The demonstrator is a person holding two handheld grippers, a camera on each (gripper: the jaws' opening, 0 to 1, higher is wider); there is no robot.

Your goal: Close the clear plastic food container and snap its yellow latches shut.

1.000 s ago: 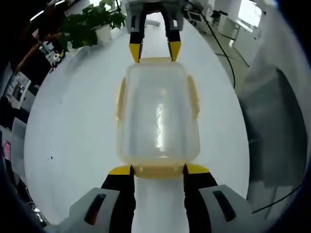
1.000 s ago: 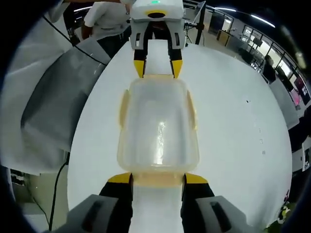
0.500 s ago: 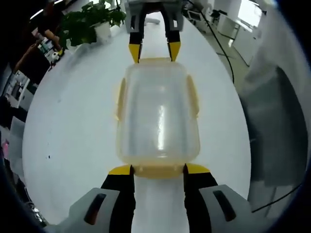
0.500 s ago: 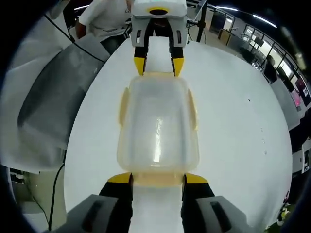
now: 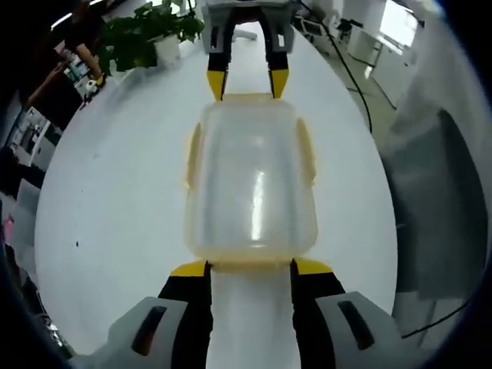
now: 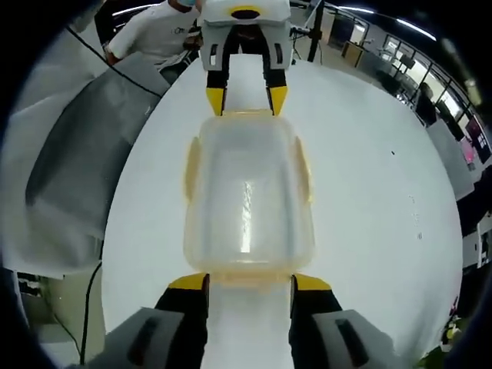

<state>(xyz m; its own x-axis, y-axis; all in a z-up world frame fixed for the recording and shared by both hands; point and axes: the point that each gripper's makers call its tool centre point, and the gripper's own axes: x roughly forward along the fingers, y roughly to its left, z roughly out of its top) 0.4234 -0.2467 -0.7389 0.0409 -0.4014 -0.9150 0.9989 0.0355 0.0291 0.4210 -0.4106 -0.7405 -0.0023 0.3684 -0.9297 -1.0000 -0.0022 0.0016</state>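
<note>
Clear container [image 5: 251, 181] on white table [image 5: 115, 192], between left hand-held gripper [image 5: 250, 268] and right hand-held gripper [image 6: 250, 281], jaws wide

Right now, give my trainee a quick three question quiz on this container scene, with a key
1. True or false: the left gripper and right gripper sit at opposite short ends of the clear container.
2. What colour are the container's latches?
3. The container rests on: A) a white table, B) a wooden shelf, C) a metal tray.

Key: 1 true; 2 yellow; 3 A.
</note>
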